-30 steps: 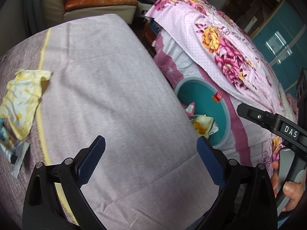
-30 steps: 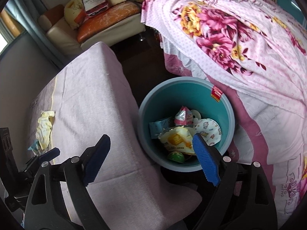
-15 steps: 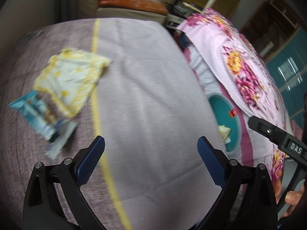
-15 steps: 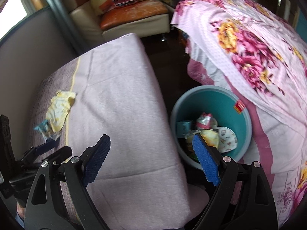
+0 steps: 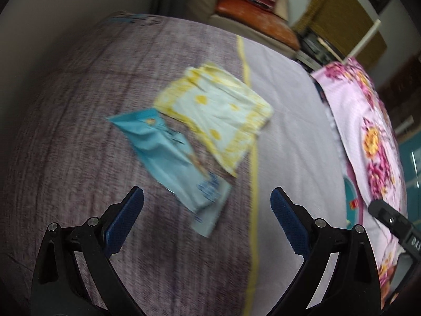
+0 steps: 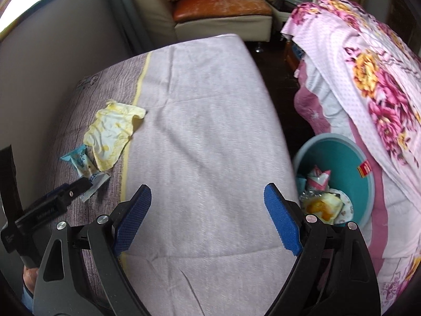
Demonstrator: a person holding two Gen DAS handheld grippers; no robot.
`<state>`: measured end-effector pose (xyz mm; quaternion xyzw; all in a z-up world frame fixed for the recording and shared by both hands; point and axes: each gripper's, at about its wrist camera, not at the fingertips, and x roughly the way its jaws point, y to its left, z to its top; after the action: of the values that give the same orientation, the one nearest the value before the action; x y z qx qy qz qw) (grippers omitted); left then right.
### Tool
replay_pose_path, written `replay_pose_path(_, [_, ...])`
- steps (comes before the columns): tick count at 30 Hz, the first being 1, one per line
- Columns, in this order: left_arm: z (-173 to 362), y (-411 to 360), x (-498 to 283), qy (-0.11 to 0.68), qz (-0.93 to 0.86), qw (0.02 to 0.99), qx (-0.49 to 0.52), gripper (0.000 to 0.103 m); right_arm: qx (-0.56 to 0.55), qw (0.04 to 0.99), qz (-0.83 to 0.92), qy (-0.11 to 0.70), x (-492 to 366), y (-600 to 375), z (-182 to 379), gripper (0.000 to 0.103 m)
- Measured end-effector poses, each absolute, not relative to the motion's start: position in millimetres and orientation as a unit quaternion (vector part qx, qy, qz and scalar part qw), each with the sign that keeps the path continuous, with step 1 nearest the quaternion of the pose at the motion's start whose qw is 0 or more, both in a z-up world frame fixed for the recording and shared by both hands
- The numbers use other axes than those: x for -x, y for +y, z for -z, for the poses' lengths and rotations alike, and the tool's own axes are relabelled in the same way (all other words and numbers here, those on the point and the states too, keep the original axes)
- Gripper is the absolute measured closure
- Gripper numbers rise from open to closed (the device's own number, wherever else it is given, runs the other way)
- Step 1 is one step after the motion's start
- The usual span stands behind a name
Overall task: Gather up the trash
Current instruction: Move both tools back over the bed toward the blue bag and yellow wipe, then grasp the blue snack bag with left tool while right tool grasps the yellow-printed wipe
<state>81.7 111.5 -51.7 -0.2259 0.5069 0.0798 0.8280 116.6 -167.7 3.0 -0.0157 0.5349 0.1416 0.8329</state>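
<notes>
Both hand-held grippers shifted from teal bin (image 6: pixel 367 184) toward bed (image 6: pixel 205 131), left hand-held gripper (image 5: pixel 207 210) open above blue wrapper (image 5: pixel 171 158), yellow wrapper (image 5: pixel 218 121) just beyond, right hand-held gripper (image 6: pixel 208 210) open, empty, bin holding trash.

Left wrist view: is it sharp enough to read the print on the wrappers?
Left wrist view: motion-blurred; print on the light blue plastic wrapper and yellow-and-white crumpled wrapper is unreadable. Right wrist view: sharper, but both wrappers are too small there.

Cream sofa (image 6: pixel 223 13) with orange cushion (image 6: pixel 221 6), floral pink bedspread (image 6: pixel 368 79), grey wall (image 6: pixel 52 52), dark floor (image 6: pixel 284 79)
</notes>
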Motion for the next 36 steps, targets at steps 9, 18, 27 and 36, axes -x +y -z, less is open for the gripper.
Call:
replay_pose_path(9, [65,129,-92,0.517,-0.106,0.821,0.218,0.006,0.035,0.824,-0.166,0.540,-132,-135,0,0.020])
replay_pose_path(18, [81,152,-90,0.535,-0.109,0.816,0.190,0.006,0.105,0.808,-0.217,0.538,-156,-78,11,0.020])
replay_pose_path(27, [76,194,-72,0.546,-0.105,0.814,0.168,0.006,0.169,0.764,-0.292,0.549,-196,-7,36,0.020])
replay_pose_path(36, [73,216,-73,0.546,-0.113,0.813,0.167,0.006,0.220,0.718,-0.351,0.560,-228,56,75,0.020])
